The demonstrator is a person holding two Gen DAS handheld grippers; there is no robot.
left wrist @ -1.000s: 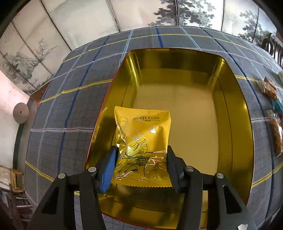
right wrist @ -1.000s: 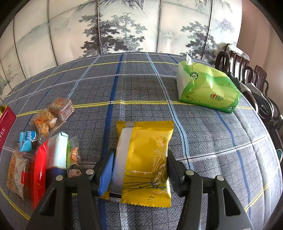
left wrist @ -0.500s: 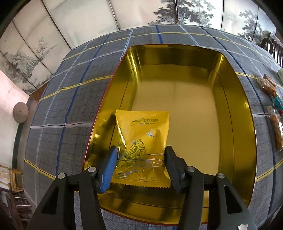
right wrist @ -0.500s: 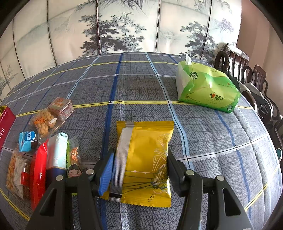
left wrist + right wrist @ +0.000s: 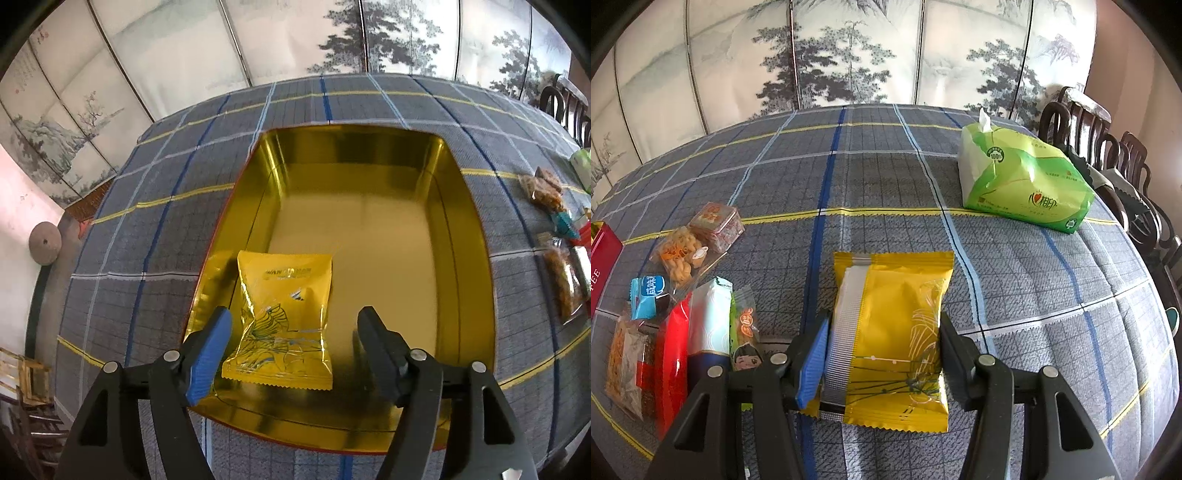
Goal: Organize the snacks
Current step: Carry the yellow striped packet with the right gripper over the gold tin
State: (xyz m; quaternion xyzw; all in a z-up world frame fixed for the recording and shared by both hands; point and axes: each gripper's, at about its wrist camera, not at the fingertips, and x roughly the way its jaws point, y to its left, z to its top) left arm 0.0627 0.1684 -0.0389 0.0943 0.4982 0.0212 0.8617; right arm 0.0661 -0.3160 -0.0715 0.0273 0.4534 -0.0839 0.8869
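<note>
In the left wrist view a gold tin (image 5: 469,229) stands open on the checked tablecloth. A yellow snack packet (image 5: 284,317) lies on its floor at the near left. My left gripper (image 5: 295,328) is open above it, both fingers clear of the packet. In the right wrist view my right gripper (image 5: 882,343) is shut on another yellow snack packet (image 5: 890,328), held flat just over the cloth.
Several loose snacks (image 5: 679,317) lie left of my right gripper, and the same pile shows in the left wrist view (image 5: 561,258) right of the tin. A green tissue pack (image 5: 1023,184) sits far right. Dark wooden chairs (image 5: 1108,155) line the table's right edge. The tin's red side (image 5: 602,266) shows at far left.
My left gripper opened and let go of the yellow packet, which now lies in the tin. The left gripper drew back a little. The right gripper has not moved.
</note>
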